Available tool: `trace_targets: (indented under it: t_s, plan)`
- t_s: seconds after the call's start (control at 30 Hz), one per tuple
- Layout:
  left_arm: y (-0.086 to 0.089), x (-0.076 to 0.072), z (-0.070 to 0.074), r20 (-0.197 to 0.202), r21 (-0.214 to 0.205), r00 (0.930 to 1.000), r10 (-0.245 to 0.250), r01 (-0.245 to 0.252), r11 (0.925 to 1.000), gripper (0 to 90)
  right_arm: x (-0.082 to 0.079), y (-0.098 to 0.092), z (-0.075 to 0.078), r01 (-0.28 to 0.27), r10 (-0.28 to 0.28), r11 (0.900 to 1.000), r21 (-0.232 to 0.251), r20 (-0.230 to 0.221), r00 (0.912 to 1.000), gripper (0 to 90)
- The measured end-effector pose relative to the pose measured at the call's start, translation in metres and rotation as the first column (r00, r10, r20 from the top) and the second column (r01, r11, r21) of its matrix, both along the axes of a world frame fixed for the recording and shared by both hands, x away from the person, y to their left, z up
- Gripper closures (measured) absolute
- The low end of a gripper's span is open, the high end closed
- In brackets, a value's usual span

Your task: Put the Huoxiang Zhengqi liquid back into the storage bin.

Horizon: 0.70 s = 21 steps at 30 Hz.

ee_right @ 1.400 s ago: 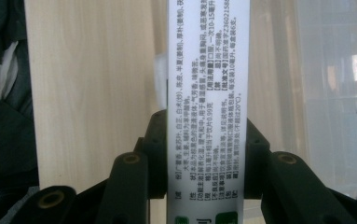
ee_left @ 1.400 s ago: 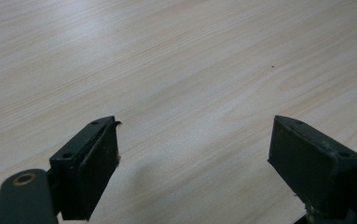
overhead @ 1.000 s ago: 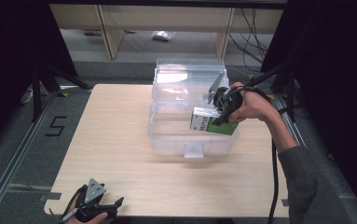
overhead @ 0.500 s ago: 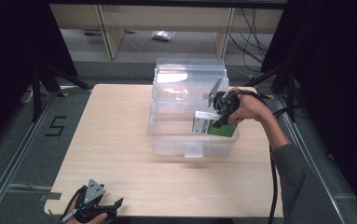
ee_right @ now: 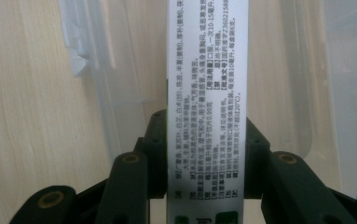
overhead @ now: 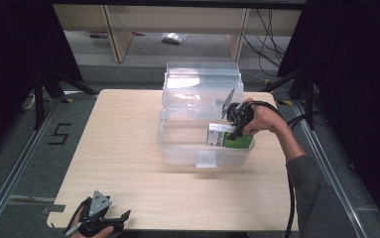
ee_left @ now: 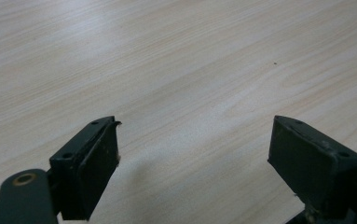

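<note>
**Right claw clamped on carton over clear bin; left claw wide and idle**

High view: Right claw (overhead: 233,123) clamped on a green and white carton (overhead: 227,137), held at the right end of a clear plastic bin (overhead: 200,148) in the far-right part of the bench (overhead: 123,148). Carton low inside the bin, close by the right wall; contact with the floor of the bin impossible to judge here. Bin lid (overhead: 200,87) swung back on the far side. Right hand (overhead: 262,119) wrapped round the claw body, sleeve and cable running off toward the near right. Left claw (overhead: 109,222) resting at the near-left edge of the bench, well apart from the bin, pointing right, nothing between the jaws.

Left gripper view: Left claw (ee_left: 192,154) spread wide, pads (ee_left: 99,163) facing each other across a broad gap, bare pale wood of the bench (ee_left: 176,60) beyond, no object touched.

Right gripper view: Right claw (ee_right: 207,154) closed on the carton (ee_right: 207,88), one black jaw pressed to each broad side, the narrow white printed face turned toward the camera and running up from between the jaws. Clear bin wall (ee_right: 101,74) and bench (ee_right: 22,93) seen past the carton.
</note>
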<state>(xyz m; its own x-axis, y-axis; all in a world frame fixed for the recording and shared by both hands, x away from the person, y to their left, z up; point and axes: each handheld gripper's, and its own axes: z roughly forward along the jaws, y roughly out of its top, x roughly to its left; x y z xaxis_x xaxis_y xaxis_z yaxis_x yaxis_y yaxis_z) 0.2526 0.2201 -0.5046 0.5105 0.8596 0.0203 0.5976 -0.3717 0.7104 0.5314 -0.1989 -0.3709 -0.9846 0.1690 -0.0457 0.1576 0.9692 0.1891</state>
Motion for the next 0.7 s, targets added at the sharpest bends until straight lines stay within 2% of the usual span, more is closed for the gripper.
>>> trace_targets:
  t_s: [0.07,0.1,0.17,0.23,0.27,0.3,0.33,0.4,0.43,0.5,0.57,0.63,0.7]
  plan:
    - [0.0,0.0,0.0,0.0,0.001,1.0,0.001,-0.001,1.0,15.3,0.0,0.0,-0.002,-0.012,0.012,0.9999,0.003,-0.003,0.9999,64.1]
    - [-0.001,0.001,-0.001,0.015,-0.005,0.9996,0.026,-0.025,0.9997,15.3,0.0,0.0,-0.003,-0.015,0.015,0.9999,0.003,-0.013,0.9998,64.1]
    - [0.0,0.0,0.0,0.001,0.001,1.0,-0.001,0.001,1.0,15.3,0.002,-0.001,-0.006,-0.023,0.023,0.9997,-0.001,-0.011,0.9997,64.1]
    - [-0.001,-0.001,0.0,0.003,-0.004,1.0,0.005,-0.005,1.0,15.3,0.0,-0.001,-0.006,-0.004,0.004,1.0,-0.004,-0.014,0.9999,64.1]
    - [0.0,0.0,0.0,0.002,-0.002,1.0,0.0,0.0,1.0,15.3,0.002,-0.001,-0.009,-0.037,0.038,0.9993,0.004,-0.015,0.9992,64.0]
    - [-0.001,0.0,-0.001,0.013,-0.007,0.9996,0.024,-0.024,0.9997,15.3,0.003,-0.001,-0.01,-0.049,0.049,0.9988,0.005,-0.016,0.9987,64.0]
    - [-0.001,0.0,-0.001,0.013,-0.007,0.9996,0.024,-0.024,0.9997,15.3,0.003,-0.001,-0.01,-0.049,0.049,0.9988,0.005,-0.016,0.9987,64.0]
    - [0.0,0.0,0.0,0.004,-0.006,1.0,0.002,-0.002,1.0,15.4,0.001,-0.001,-0.012,-0.033,0.033,0.9994,0.004,-0.019,0.9993,64.0]
    - [0.001,-0.001,0.0,0.0,-0.003,1.0,-0.004,0.004,1.0,15.3,-0.001,-0.001,-0.015,-0.023,0.023,0.9996,-0.013,-0.026,0.9994,64.0]
    - [0.001,0.0,0.001,0.001,-0.002,1.0,-0.002,0.002,1.0,15.3,-0.001,0.0,-0.016,-0.026,0.026,0.9995,-0.015,-0.03,0.9992,64.0]
    - [0.001,0.0,0.001,0.0,-0.001,1.0,-0.001,0.001,1.0,15.3,0.001,0.001,-0.017,-0.052,0.052,0.9986,-0.01,-0.026,0.9983,64.0]
    - [0.001,-0.001,0.001,0.002,-0.003,1.0,-0.003,0.003,1.0,15.3,0.001,0.001,-0.017,-0.039,0.038,0.999,-0.022,-0.024,0.999,63.9]
    - [0.001,0.0,0.001,0.002,-0.003,1.0,-0.002,0.002,1.0,15.3,0.002,0.002,-0.019,-0.05,0.049,0.9986,-0.019,-0.026,0.9984,63.9]
